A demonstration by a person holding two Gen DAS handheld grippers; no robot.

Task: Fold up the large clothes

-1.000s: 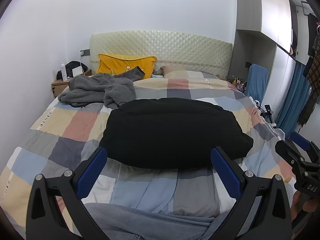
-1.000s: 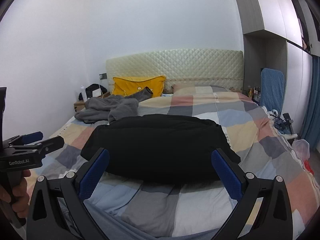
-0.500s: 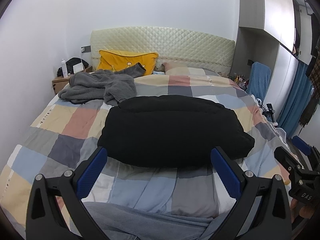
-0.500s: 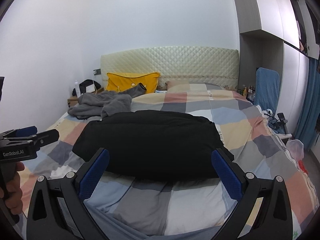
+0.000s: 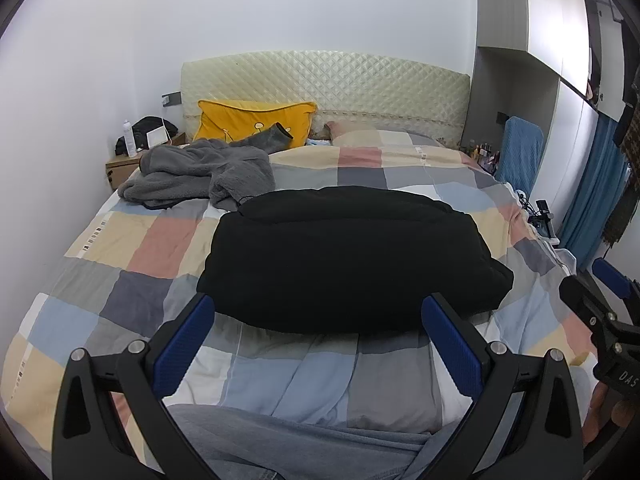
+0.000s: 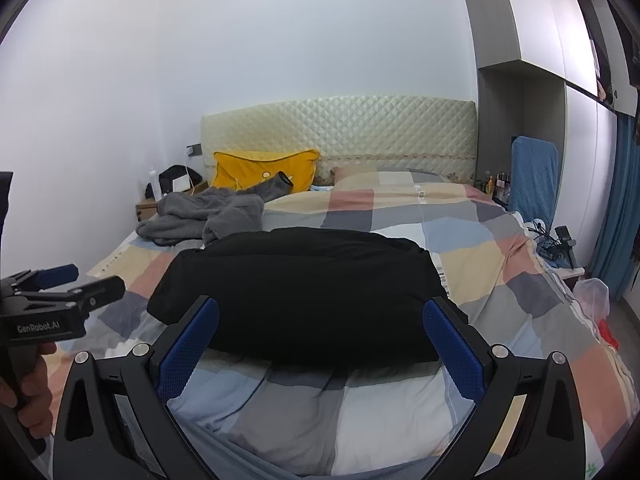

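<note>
the black garment (image 5: 344,260) lies folded into a broad, puffy rectangle in the middle of the checked bedspread (image 5: 132,248); the left gripper (image 5: 316,336) hovers just before its near edge, fingers spread wide and holding nothing; the right gripper (image 6: 320,338) hangs alongside, likewise released and apart from the cloth; beyond, a rumpled grey robe (image 5: 200,172) sprawls by the yellow pillow (image 5: 248,122), which leans on the quilted headboard (image 5: 328,92); a nightstand (image 5: 122,166) stands at the far left corner.

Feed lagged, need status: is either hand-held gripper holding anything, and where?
Nothing. Left hand-held gripper and right hand-held gripper are open, short of the black garment.
</note>
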